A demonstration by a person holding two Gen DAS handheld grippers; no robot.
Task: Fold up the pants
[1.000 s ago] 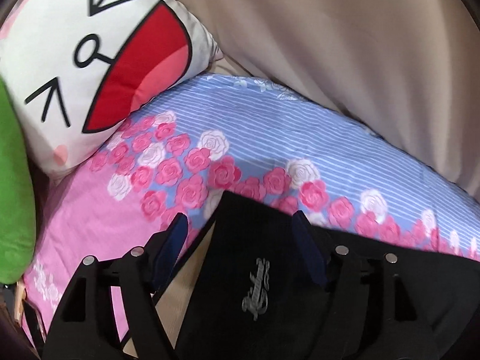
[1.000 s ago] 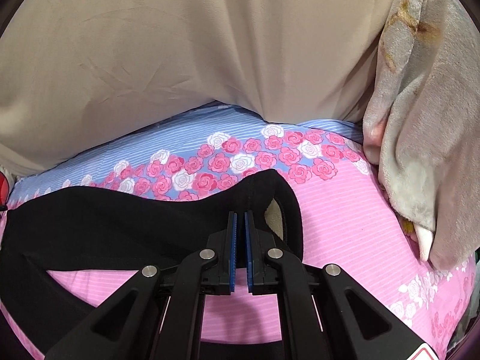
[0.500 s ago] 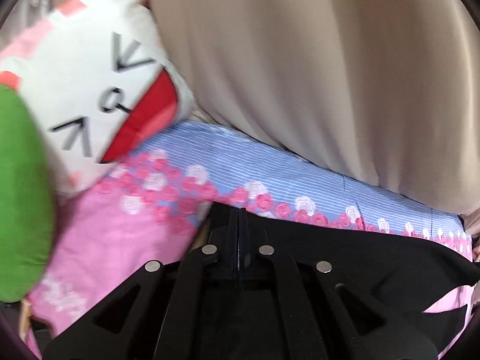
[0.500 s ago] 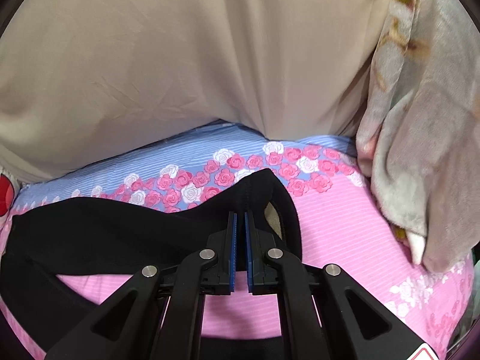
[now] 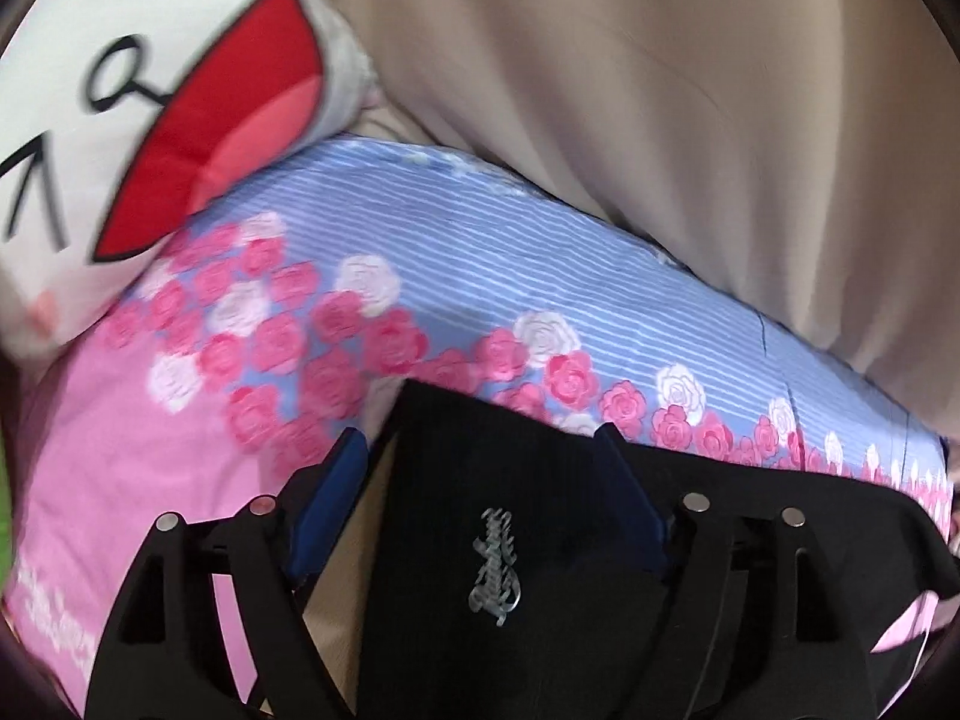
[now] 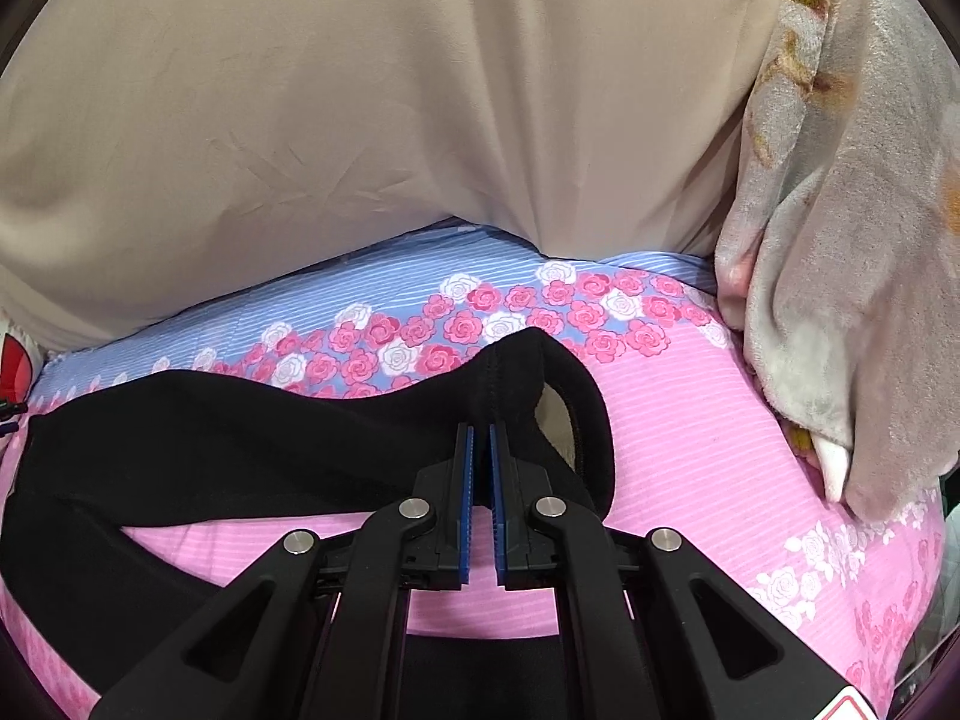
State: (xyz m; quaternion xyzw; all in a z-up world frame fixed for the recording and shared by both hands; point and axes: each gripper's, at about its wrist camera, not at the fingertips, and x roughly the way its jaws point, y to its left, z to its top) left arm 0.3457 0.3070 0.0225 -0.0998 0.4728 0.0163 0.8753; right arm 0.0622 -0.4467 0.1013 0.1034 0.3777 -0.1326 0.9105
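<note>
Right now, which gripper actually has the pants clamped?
The right gripper: its blue pads are shut on the black pants at the waistband. The left gripper is opening, its pads apart around the fabric without pressing it.

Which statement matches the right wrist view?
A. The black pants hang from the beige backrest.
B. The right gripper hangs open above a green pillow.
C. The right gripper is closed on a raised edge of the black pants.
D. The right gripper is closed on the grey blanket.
C: the right gripper has its blue pads pinched on a lifted fold of the black pants, above the pink floral sheet.
</note>
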